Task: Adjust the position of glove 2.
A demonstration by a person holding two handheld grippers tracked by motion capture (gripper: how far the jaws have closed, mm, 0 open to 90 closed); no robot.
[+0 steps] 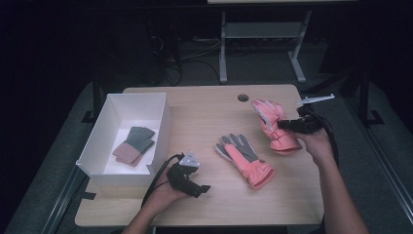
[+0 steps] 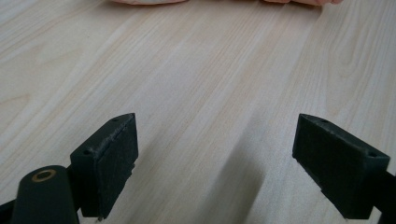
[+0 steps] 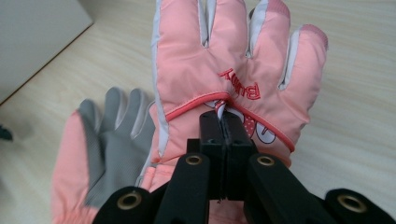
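The lifted pink glove (image 1: 272, 124) is pinched at its back by the clenched right hand-held gripper (image 3: 224, 122), raised over the tabletop (image 1: 204, 117), fingers pointing away. The second glove (image 1: 246, 160) lies between both; the left hand-held gripper (image 1: 192, 181) is held released

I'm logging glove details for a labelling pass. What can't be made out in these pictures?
- Held pink glove: its red lettering is partly hidden by the right gripper.
- Pink glove on the table: cut off at the left gripper view's top edge.
- Grey-and-pink item in the white box: too small to identify.
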